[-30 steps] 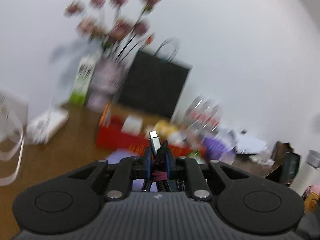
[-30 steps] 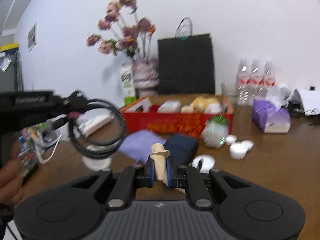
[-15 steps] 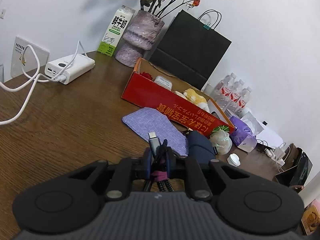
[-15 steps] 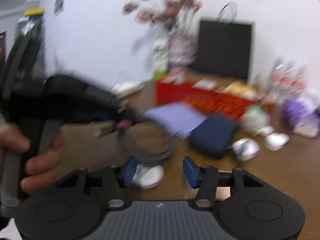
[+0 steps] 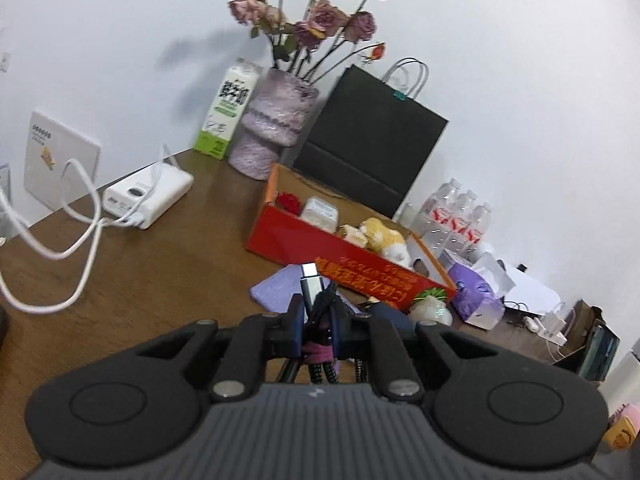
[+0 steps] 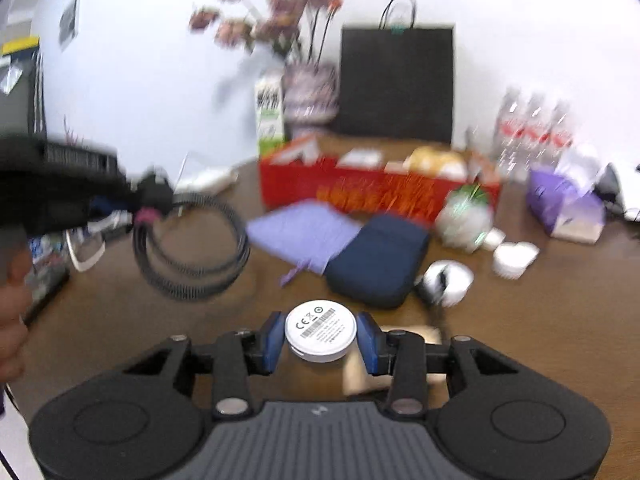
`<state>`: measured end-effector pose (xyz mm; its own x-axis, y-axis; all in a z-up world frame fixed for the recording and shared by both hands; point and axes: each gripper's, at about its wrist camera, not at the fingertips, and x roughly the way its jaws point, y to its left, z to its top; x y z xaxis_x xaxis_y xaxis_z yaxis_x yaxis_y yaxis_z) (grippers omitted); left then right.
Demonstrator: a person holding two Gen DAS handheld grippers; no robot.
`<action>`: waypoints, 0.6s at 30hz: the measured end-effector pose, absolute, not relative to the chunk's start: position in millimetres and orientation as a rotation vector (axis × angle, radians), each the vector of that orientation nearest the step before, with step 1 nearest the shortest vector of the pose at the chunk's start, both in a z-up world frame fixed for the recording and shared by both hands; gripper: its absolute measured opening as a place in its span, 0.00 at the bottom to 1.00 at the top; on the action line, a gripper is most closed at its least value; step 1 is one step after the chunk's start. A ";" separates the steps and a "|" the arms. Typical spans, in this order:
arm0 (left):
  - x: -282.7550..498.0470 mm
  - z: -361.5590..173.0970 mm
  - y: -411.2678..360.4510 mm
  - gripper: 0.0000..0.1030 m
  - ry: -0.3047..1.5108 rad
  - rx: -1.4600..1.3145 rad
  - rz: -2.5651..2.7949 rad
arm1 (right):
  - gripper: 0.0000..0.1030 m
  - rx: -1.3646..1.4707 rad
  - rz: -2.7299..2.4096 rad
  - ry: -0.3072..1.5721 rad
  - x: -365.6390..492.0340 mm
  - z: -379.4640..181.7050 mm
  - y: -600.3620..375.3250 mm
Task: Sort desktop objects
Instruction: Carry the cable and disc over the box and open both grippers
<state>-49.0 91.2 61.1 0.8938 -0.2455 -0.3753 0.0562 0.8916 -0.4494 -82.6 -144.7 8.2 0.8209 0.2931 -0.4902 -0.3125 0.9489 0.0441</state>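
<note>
My left gripper is shut on a coiled black braided cable with a silver USB-C plug, held above the brown table. In the right wrist view the same cable hangs in a loop from the left gripper at the left. My right gripper is open, and a white round puck lies on the table between its blue pads. A red cardboard box holding small items stands behind a lilac pouch and a navy pouch.
A beige packet lies just right of the puck. A silver mouse, white caps, a green-and-white wrapped ball, a purple tissue pack, water bottles, a black paper bag, a flower vase, a milk carton and a white power bank with cables stand around.
My right gripper let go of the beige packet, opened and came down around the white puck. My left gripper kept the cable and tilted upward toward the back wall.
</note>
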 end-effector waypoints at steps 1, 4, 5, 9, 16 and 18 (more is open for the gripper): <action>-45.3 65.8 89.4 0.13 0.438 -0.436 -0.171 | 0.37 -0.035 0.324 0.500 -81.0 15.7 -147.5; -20.1 92.4 81.6 0.13 0.428 -0.361 -0.188 | 0.37 -0.037 0.328 0.464 -59.3 41.1 -155.2; -7.3 103.7 79.2 0.13 0.419 -0.332 -0.192 | 0.37 -0.046 0.322 0.449 -46.4 50.3 -158.4; 66.9 145.0 73.5 0.13 0.452 -0.320 -0.220 | 0.37 -0.009 0.358 0.387 14.0 95.7 -173.1; 236.1 135.8 41.7 0.13 0.647 -0.141 -0.173 | 0.37 0.049 0.332 0.581 205.8 97.7 -181.4; 279.6 105.0 42.0 0.13 0.774 -0.150 -0.143 | 0.37 0.058 0.307 0.706 256.1 74.6 -178.2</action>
